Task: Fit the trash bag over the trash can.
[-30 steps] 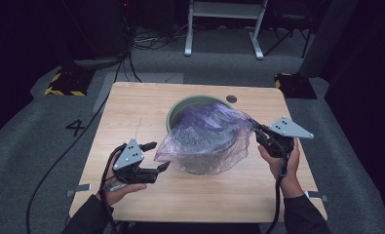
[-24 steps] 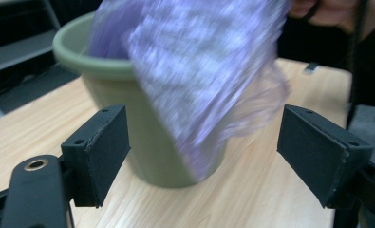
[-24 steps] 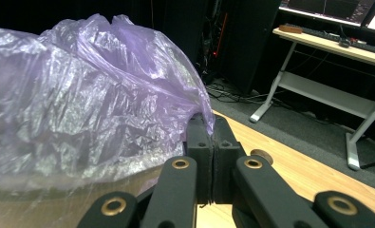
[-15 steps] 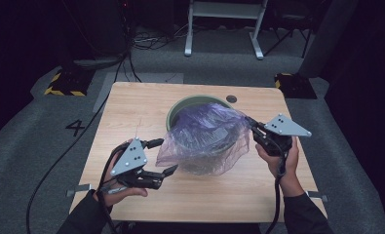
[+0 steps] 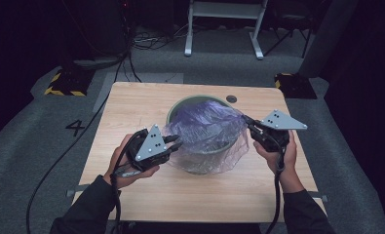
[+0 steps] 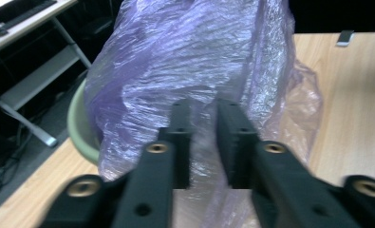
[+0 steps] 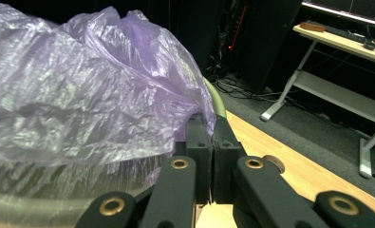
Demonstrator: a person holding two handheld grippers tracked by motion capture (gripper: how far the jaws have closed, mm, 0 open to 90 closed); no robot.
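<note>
A crinkled purple plastic bag (image 5: 207,127) lies in and over a round green bin (image 5: 194,99) at the middle of the wooden table (image 5: 131,107). My left gripper (image 5: 176,142) is at the bag's left edge. Its jaws have just been closing and stand a narrow gap apart, with bag film (image 6: 185,57) between them (image 6: 204,108). At the bag's right edge, my right gripper (image 5: 246,120) is shut on a fold of the film (image 7: 212,124). Beside the left jaws shows the bin's green rim (image 6: 78,123). The bag (image 7: 80,95) hides the inside of the bin.
A small dark round hole (image 5: 231,99) sits in the tabletop behind the bin. A white metal frame (image 5: 224,24) stands on the grey floor beyond the table. Cables (image 5: 58,161) trail on the floor at the left, and bare wood lies at the table's front.
My left gripper has risen and moved right to the bag's left edge, and its jaws have narrowed from wide open. The right gripper has kept its hold in place.
</note>
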